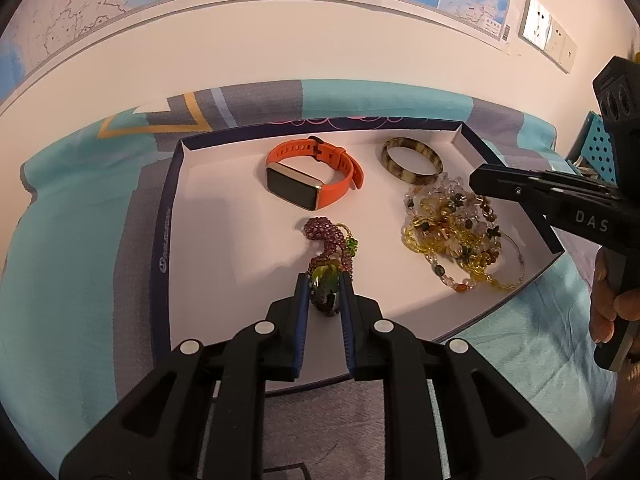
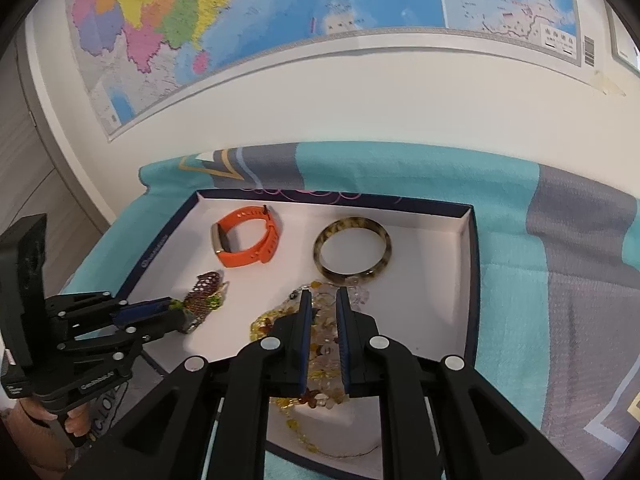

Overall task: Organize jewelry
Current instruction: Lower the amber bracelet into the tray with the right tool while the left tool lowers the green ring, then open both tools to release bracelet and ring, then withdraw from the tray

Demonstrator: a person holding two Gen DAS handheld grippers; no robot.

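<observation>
A shallow white tray (image 1: 172,208) with a dark blue rim lies on the bedspread. My left gripper (image 1: 324,280) is shut on the green pendant (image 1: 325,278) of a purple bead necklace (image 1: 324,236), whose beads trail away on the tray floor. From the right wrist view, that left gripper (image 2: 172,308) reaches in from the left. My right gripper (image 2: 324,294) is shut and holds nothing, hovering over a tangled heap of yellow and clear bead strands (image 2: 272,322). An orange smartwatch (image 1: 312,172) and a mottled brown bangle (image 1: 412,160) lie at the back of the tray.
The tray rests on a teal and grey bedspread (image 2: 540,280) against a white wall with a large map (image 2: 280,8). Wall sockets (image 1: 548,32) sit at upper right. A blue perforated basket (image 1: 600,148) stands beyond the tray's right side. A hand (image 1: 608,304) grips the right tool.
</observation>
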